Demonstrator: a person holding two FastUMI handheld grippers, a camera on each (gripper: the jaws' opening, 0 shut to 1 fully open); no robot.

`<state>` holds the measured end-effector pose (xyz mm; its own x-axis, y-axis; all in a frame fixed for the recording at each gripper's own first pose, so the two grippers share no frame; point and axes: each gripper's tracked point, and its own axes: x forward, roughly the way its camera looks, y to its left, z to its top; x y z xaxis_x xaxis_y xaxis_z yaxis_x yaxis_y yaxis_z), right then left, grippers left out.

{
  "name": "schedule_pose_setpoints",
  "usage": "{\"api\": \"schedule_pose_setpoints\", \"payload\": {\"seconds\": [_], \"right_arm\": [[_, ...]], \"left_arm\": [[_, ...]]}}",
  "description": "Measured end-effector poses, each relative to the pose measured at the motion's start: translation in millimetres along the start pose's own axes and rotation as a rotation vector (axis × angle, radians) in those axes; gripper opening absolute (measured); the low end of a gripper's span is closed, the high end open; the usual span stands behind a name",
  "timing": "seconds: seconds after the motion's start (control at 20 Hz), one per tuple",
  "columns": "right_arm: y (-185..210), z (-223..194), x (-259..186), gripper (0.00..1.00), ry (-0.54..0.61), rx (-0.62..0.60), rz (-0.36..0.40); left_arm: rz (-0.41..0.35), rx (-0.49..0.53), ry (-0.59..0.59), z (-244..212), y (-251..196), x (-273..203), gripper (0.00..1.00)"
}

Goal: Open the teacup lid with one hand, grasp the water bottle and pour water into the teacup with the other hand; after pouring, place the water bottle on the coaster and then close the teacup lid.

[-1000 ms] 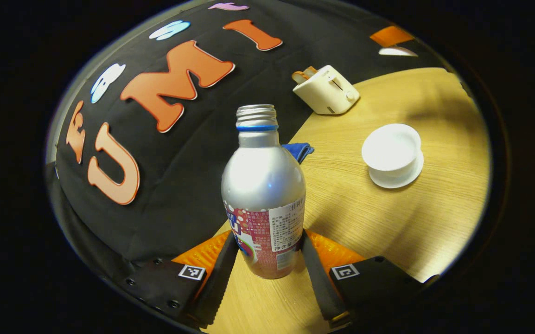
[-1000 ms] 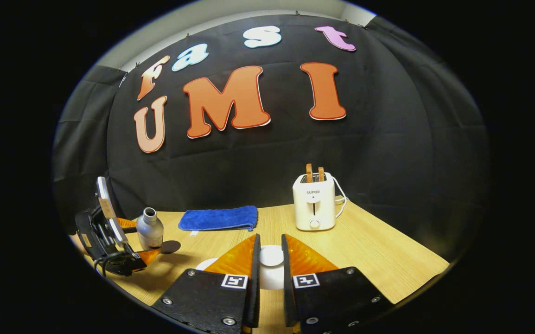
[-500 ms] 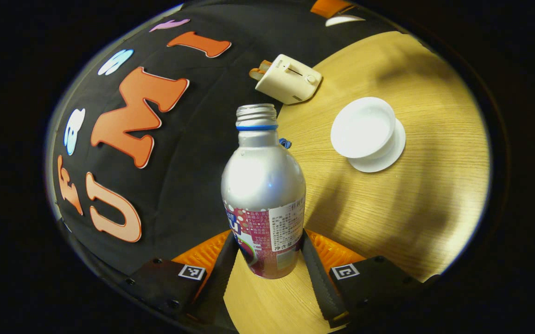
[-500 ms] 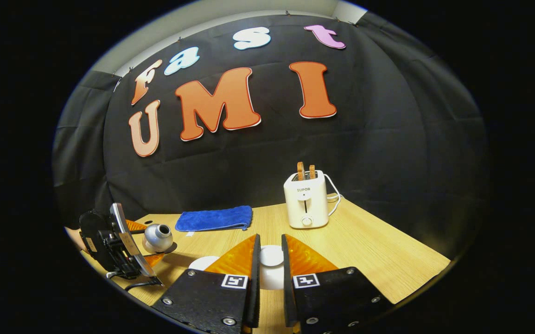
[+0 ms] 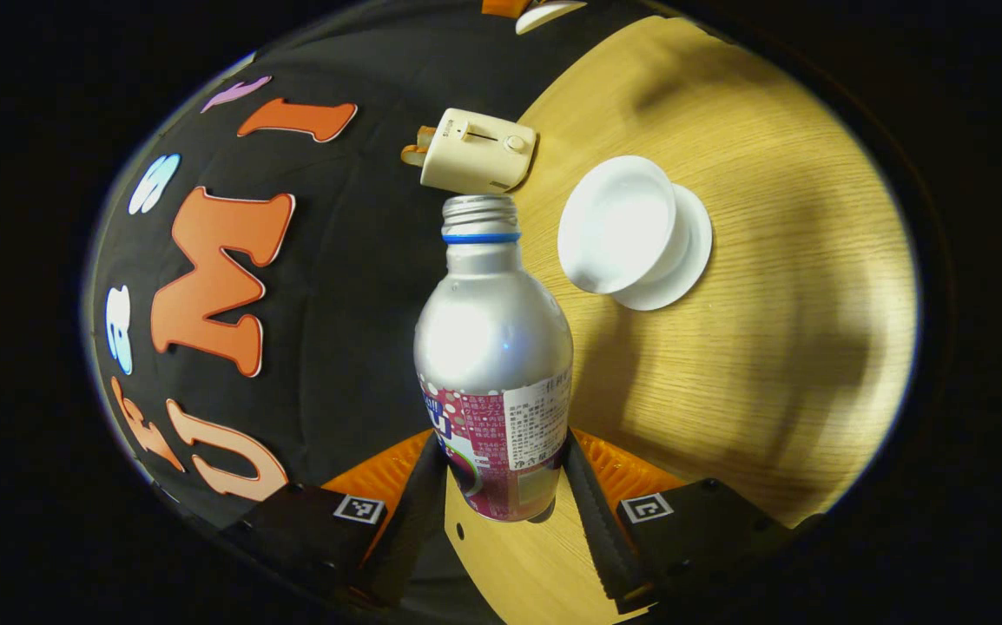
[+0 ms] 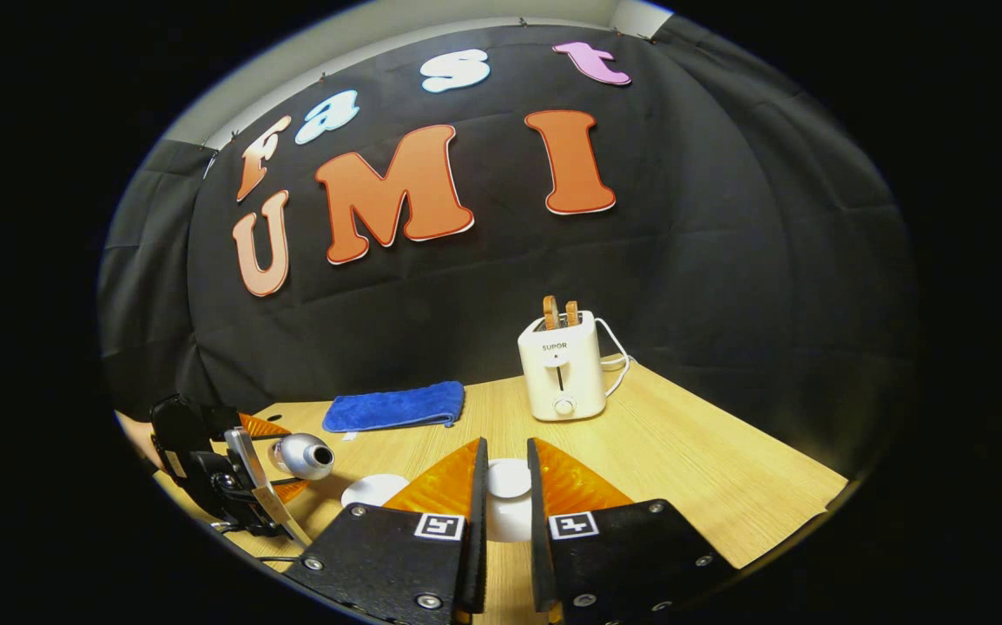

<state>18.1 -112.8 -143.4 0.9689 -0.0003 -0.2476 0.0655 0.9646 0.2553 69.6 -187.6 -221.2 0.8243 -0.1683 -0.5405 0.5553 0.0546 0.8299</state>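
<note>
A: What did the left gripper hold?
B: Its fingers pressed both sides of the water bottle, tipped with its open mouth beside the uncovered teacup on its saucer.
A: And the right gripper?
B: Its fingers were narrow, clamping the white lid above the table, near its front edge.

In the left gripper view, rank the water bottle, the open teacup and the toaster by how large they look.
1. Water bottle, largest by far, though it sits right at the camera, held in the left tool, so nearness inflates it.
2. Teacup.
3. Toaster, smallest-looking, but it stands farthest off, so its true rank is unsure.
</note>
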Motion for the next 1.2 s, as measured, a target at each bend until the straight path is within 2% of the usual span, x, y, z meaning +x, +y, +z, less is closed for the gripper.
{"api": "schedule_pose_setpoints", "payload": {"seconds": [1.2], "right_arm": [[0, -11, 5, 0.22, 0.019, -0.030, 0.012]], "left_arm": [[-0.017, 0.492, 0.100, -4, 38, 4, 0.85]]}}
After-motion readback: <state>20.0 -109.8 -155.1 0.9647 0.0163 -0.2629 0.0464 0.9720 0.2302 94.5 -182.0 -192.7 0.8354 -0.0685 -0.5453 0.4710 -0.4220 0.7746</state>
